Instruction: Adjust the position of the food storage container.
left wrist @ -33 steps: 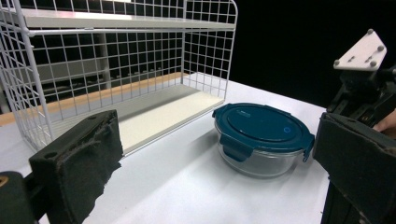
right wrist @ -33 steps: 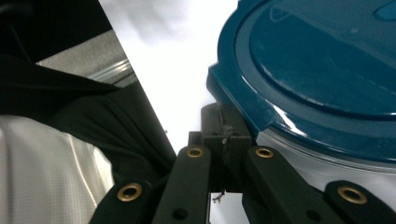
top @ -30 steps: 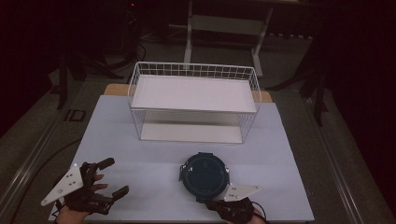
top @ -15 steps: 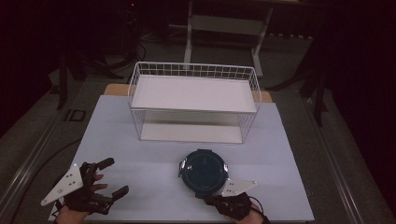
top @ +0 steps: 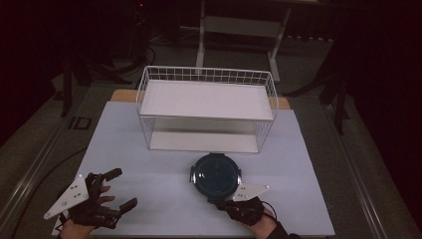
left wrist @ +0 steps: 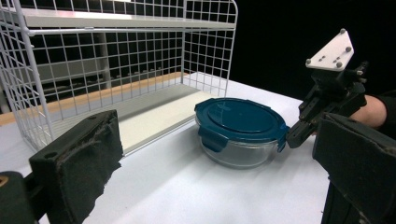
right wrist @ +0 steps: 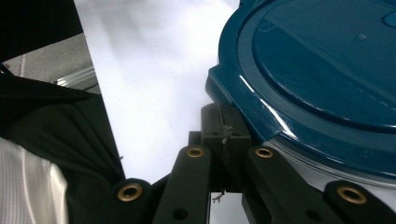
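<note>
While the right gripper (right wrist: 224, 133) keeps its jaws closed tight against a lid latch of the blue-lidded glass container (top: 215, 174) — sat on the white table (top: 159, 169) before the wire rack (top: 206, 107) — the left gripper (top: 112, 191) hangs wide open, empty. No readable writing anywhere.

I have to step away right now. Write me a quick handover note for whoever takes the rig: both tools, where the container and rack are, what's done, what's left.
Right tool: jaws shut, tips against the near rim of the blue-lidded glass container, at a lid clip; nothing clamped between them, as far as the right gripper view shows.
Left tool: open, empty, at the table's near left, apart from everything.
Container: on the white table, lid on, just in front of the wire rack.
Rack: both shelves bare.
Done: container brought close to the rack's open front.
Left, probably: move it onto the lower shelf and withdraw.
</note>
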Tool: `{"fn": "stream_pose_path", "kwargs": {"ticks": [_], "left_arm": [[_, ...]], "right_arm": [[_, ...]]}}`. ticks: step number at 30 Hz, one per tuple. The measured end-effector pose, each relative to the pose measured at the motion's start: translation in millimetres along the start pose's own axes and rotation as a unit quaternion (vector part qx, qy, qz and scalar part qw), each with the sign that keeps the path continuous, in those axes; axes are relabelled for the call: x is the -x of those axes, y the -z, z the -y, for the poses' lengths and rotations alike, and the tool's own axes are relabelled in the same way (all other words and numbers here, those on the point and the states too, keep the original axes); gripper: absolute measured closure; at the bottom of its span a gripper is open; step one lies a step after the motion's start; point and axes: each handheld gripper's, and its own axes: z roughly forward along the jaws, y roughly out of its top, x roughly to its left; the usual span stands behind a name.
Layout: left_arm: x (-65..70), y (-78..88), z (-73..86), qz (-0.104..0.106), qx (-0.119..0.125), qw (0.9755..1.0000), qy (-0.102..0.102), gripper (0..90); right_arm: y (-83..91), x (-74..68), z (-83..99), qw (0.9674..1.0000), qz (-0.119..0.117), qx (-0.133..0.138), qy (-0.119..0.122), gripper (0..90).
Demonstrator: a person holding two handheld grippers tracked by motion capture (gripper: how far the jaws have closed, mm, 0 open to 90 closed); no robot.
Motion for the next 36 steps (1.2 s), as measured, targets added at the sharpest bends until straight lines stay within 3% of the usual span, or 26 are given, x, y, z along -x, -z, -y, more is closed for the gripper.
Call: {"fn": "stream_pose_path", "kwargs": {"ticks": [3,6,12,15,17,21,26,36], "left_arm": [[0.8,0.8,-0.6,0.001,0.000,1.0000,-0.003,1.5],[-0.1,1.1,-0.1,-0.001,0.000,1.0000,-0.001,1.5],[0.9,0.0,-0.2,0.001,0.000,1.0000,-0.001,1.5],[1.3,-0.6,-0.3,0.002,-0.002,1.0000,-0.002,1.5],[1.5,-0.1,-0.4,0.002,-0.002,1.0000,-0.004,1.5],[1.3,0.0,-0.2,0.003,-0.001,1.0000,-0.002,1.5],[2.1,-0.6,-0.4,0.004,-0.003,1.0000,-0.004,1.5],[1.9,-1.6,0.4,0.007,-0.005,1.0000,-0.001,1.5]], "right_arm": [[7.9,-0.1,-1.5,0.9999,-0.001,0.015,-0.001,90.0],[25.7,5.5,-6.3,0.9990,0.025,0.037,0.003,90.0],[46.3,36.3,-3.6,0.9938,0.101,0.044,-0.020,90.0],[45.7,57.1,4.7,0.9900,0.127,0.040,-0.047,90.0],[43.3,63.7,8.1,0.9890,0.134,0.033,-0.053,90.0],[36.8,68.9,12.5,0.9886,0.135,0.019,-0.065,90.0],[33.7,72.3,12.5,0.9881,0.131,0.025,-0.077,90.0],[22.4,72.0,3.6,0.9902,0.114,0.024,-0.077,90.0]]}}
